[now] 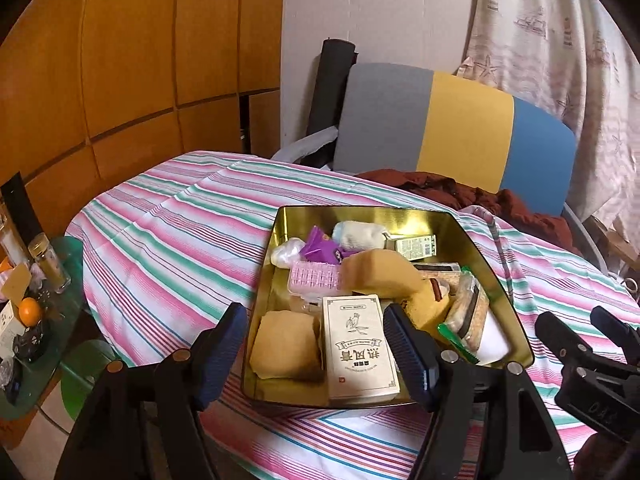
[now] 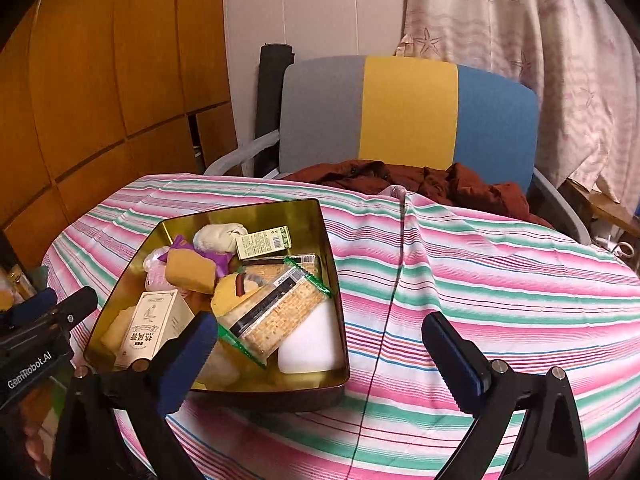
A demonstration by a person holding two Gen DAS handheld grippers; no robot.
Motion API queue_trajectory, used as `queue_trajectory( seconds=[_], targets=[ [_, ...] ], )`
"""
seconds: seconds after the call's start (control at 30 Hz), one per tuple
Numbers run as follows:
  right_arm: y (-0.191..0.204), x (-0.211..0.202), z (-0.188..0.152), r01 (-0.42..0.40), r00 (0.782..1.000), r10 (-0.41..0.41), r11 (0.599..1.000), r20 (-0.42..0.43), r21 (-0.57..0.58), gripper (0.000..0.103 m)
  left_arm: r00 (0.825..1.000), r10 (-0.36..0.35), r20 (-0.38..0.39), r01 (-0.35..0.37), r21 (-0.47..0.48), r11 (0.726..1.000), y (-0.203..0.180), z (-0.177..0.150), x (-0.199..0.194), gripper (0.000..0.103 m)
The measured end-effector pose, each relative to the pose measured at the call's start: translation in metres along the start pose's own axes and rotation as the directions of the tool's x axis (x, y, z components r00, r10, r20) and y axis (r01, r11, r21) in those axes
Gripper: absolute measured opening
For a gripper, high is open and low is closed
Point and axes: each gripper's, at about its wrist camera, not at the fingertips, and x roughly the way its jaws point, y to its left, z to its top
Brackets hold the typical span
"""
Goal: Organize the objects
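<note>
An open gold tin (image 1: 360,213) (image 2: 256,214) sits on the striped tablecloth, filled with several small items. Among them are a white printed carton (image 1: 358,350) (image 2: 156,328), a cracker packet (image 1: 468,308) (image 2: 276,312), yellow folded cloths (image 1: 376,272), a purple wrapper (image 1: 320,250) and a small green-labelled box (image 1: 412,246) (image 2: 262,243). My left gripper (image 1: 316,354) (image 2: 52,304) is open at the tin's near-left corner, holding nothing. My right gripper (image 2: 320,360) (image 1: 580,344) is open over the tin's near-right corner and the cloth beside it, also holding nothing.
The pink, green and white tablecloth (image 2: 480,280) spreads to the right of the tin. Behind the table stands a grey, yellow and blue chair (image 2: 408,112) with a rust-brown garment (image 2: 440,184) on it. A low side table (image 1: 36,312) with jars and an orange stands at the left.
</note>
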Motion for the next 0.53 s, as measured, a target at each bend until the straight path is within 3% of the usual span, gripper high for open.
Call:
queue_trajectory(
  seconds=[0.23, 0.53],
  targets=[
    [0.0058, 0.0031, -0.0027, -0.011, 1.000, 0.011, 1.000, -0.017, -0.018, 0.103, 1.000, -0.015, -0.011, 0.015, -0.005, 1.000, 0.0028, -0.0009, 0.0062, 0.053],
    [0.0064, 0.0056, -0.0032, -0.012, 1.000, 0.012, 1.000, -0.027, -0.017, 0.103, 1.000, -0.005, 0.030, 0.005, 0.028, 1.000, 0.0007, 0.0003, 0.0019, 0.050]
  ],
)
